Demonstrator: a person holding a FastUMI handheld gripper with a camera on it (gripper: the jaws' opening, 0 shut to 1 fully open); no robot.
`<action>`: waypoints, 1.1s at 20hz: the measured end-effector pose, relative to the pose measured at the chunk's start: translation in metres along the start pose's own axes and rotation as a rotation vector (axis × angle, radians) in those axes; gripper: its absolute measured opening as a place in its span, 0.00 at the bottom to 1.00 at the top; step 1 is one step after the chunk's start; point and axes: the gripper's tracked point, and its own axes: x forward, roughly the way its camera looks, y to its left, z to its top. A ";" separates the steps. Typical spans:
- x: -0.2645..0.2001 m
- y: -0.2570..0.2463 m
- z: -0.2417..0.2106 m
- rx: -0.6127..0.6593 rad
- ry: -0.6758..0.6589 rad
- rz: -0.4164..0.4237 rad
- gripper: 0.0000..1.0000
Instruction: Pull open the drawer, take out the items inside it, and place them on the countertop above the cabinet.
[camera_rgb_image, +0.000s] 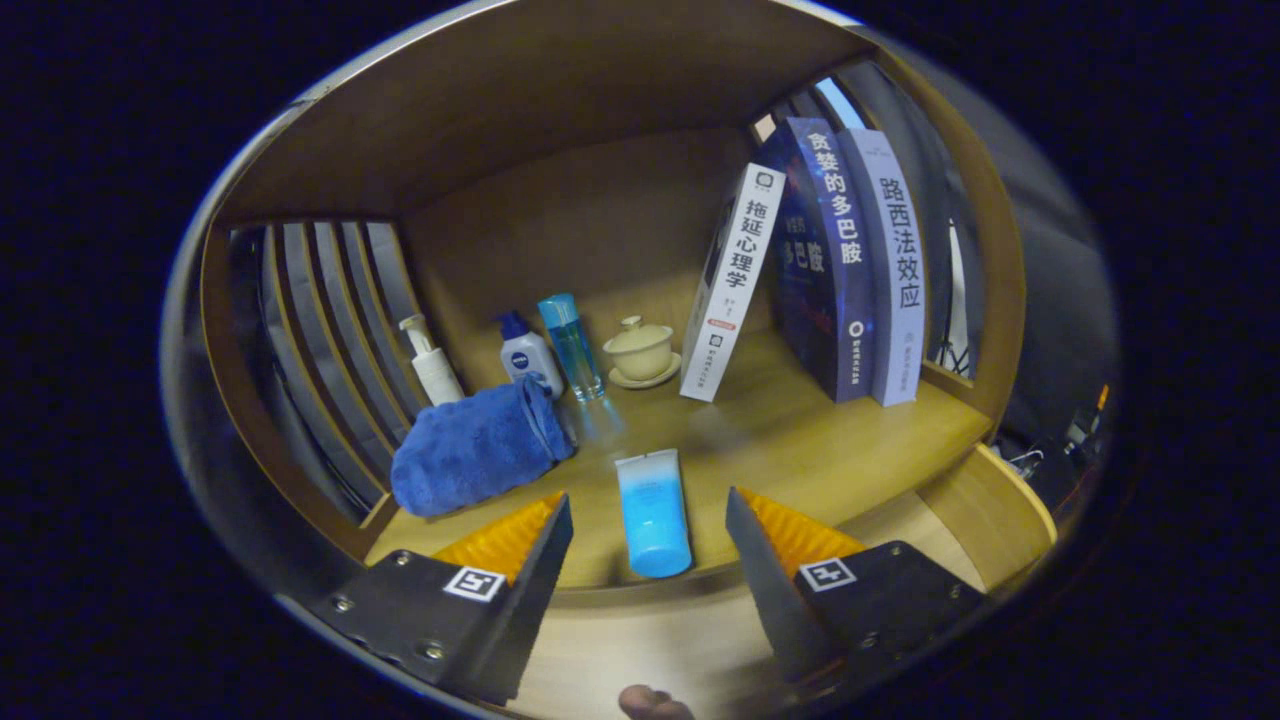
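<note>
The gripper (650, 515) is released, fingers spread apart. 1 blue tube (653, 510) lies flat on the countertop (850, 450), between the fingers and touching neither. Beside it: 1 rolled blue towel (475, 450). Beyond stand 3 bottles (527, 355), 1 lidded cup (640, 348) on a saucer, and 3 books (845, 260).

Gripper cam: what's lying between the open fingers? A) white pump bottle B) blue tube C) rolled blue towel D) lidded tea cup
B. The blue tube lies flat on the countertop between the spread fingers of the gripper, untouched; the rolled blue towel sits off to the side.
</note>
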 end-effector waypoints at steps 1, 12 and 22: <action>-0.008 0.001 -0.001 0.006 0.009 0.006 0.91; -0.124 0.004 -0.014 -0.088 -0.009 0.053 0.99; -0.208 -0.015 -0.032 -0.080 -0.129 0.086 0.98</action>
